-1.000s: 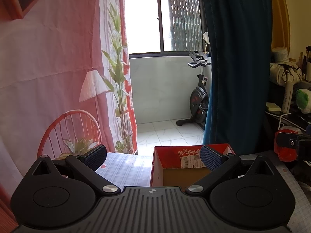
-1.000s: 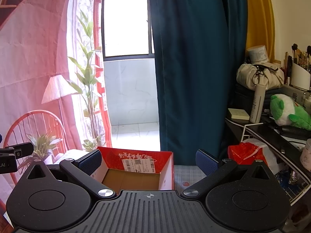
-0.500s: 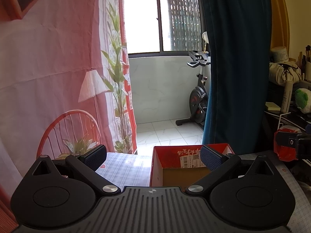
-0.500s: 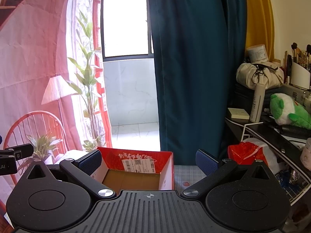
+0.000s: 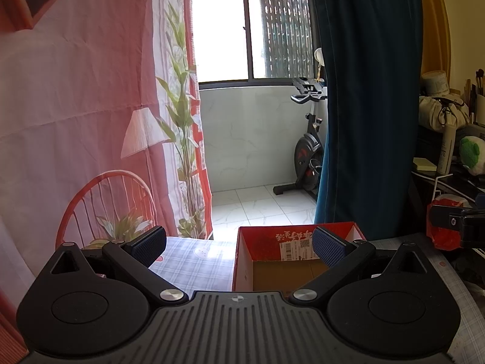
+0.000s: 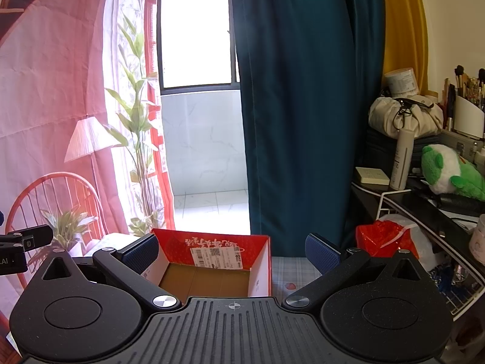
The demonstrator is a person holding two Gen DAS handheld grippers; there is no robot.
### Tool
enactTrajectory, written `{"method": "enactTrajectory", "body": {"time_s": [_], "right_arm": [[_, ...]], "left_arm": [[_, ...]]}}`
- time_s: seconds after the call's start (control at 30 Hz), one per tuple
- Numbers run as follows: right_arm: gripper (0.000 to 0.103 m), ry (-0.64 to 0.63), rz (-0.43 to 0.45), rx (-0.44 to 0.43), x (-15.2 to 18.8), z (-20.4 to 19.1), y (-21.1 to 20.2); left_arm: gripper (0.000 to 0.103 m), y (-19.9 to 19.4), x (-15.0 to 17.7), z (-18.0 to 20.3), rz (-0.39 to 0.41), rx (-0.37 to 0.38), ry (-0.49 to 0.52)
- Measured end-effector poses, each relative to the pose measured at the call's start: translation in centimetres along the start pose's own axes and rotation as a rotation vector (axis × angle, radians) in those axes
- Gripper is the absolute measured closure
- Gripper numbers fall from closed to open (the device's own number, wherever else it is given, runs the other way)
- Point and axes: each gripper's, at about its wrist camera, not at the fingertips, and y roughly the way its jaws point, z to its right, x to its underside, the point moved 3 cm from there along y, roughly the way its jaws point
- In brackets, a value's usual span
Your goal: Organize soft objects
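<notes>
A red cardboard box [image 5: 295,236] with an open top and a brown bare floor stands on the checked tablecloth [image 5: 194,261]; in the right wrist view the red box [image 6: 212,244] sits ahead and slightly left. My left gripper [image 5: 239,247] hangs open above the cloth, its right finger over the box. Held level over the near edge of the box, my right gripper [image 6: 232,251] is open too, with nothing between its fingers. A green and white plush toy [image 6: 451,171] lies on the dark shelf at the right; the left wrist view shows the plush toy [image 5: 469,153] there too.
A cluttered shelf [image 6: 409,194] at the right holds a cream bag [image 6: 404,116], a white bottle [image 6: 401,159] and brushes. A red plastic bag [image 6: 383,238] hangs below it. A teal curtain [image 6: 303,106] and a pink printed curtain [image 5: 75,106] hang behind the table. An exercise bike [image 5: 309,151] stands beyond.
</notes>
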Motion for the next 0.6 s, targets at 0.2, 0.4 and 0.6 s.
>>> {"method": "enactTrajectory", "body": {"time_s": [0.2,0.4,0.6], "right_arm": [[0.0,0.001,-0.001,0.002,0.14,-0.14,0.07],[0.0,0.002,-0.001,0.0,0.16,-0.19,0.07],[0.0,0.002,-0.002,0.0,0.19,-0.32,0.11]], "left_arm": [[0.0,0.08,0.0,-0.07,-0.001,0.003,0.0],[0.0,0.1,0.01,-0.04,-0.002,0.002,0.001],[0.0,0.13,0.02,-0.06,-0.003,0.003,0.001]]}}
